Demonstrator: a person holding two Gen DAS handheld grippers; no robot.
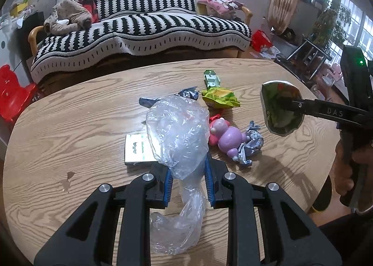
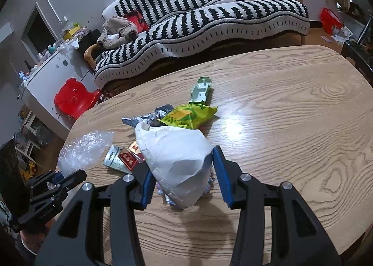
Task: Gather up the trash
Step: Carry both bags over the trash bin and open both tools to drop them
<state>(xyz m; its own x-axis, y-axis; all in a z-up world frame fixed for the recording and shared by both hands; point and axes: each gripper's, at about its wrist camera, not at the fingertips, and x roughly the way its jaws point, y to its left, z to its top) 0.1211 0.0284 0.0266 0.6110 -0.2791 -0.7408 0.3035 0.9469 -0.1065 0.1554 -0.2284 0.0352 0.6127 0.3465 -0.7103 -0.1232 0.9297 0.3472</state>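
My left gripper (image 1: 187,172) is shut on a clear plastic bag (image 1: 179,130), which bulges above the blue pads and hangs crumpled below them over the wooden table (image 1: 70,130). My right gripper (image 2: 184,168) is shut on a crushed white paper bowl (image 2: 179,161); its green-printed inside (image 1: 282,107) faces the left wrist camera. On the table lie a yellow-green snack wrapper (image 1: 220,98), a green-white carton (image 1: 211,79), a dark foil wrapper (image 1: 188,93), a crumpled silver-blue wrapper (image 1: 251,144), a pink-purple toy (image 1: 223,137), a white-green box (image 1: 137,149) and a red cigarette pack (image 2: 129,157).
A black-and-white striped sofa (image 1: 144,23) stands beyond the table's far edge. A red bear-shaped stool (image 2: 74,98) sits on the floor at the left. A white cabinet (image 2: 46,72) lines the left wall. A person's hand (image 1: 349,161) grips the right tool's handle.
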